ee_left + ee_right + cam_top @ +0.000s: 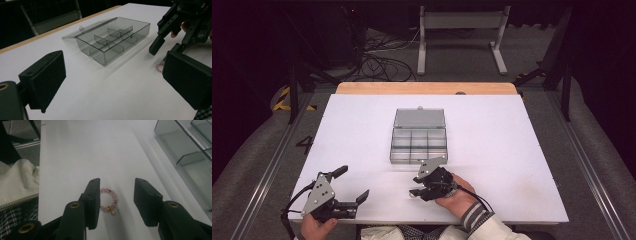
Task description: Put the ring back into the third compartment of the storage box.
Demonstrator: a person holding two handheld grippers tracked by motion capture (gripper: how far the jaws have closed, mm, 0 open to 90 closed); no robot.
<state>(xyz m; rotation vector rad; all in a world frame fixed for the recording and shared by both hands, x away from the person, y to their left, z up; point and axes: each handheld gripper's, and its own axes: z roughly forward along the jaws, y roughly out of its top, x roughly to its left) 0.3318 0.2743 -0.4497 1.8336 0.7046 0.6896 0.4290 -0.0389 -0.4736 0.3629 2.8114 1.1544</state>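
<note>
- Small pink bead bracelet (pixel 108 200) flat on the table (pixel 362 130), near its front edge, just before the open compartment box (pixel 418 142)
- Right gripper (pixel 116 202) jaws apart, straddling it; left gripper (pixel 110 82) wide open, empty
- Probably light, limp, apt to roll; best pinched across the loop, clear of the pearl

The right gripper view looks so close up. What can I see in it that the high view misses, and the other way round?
The right gripper view alone makes out a pink bead ring with gold beads, lying flat between the open fingers. The high view alone takes in the left gripper, the whole white table, the box's opened lid and the floor cables. Both share the clear compartment box and the right gripper.
</note>
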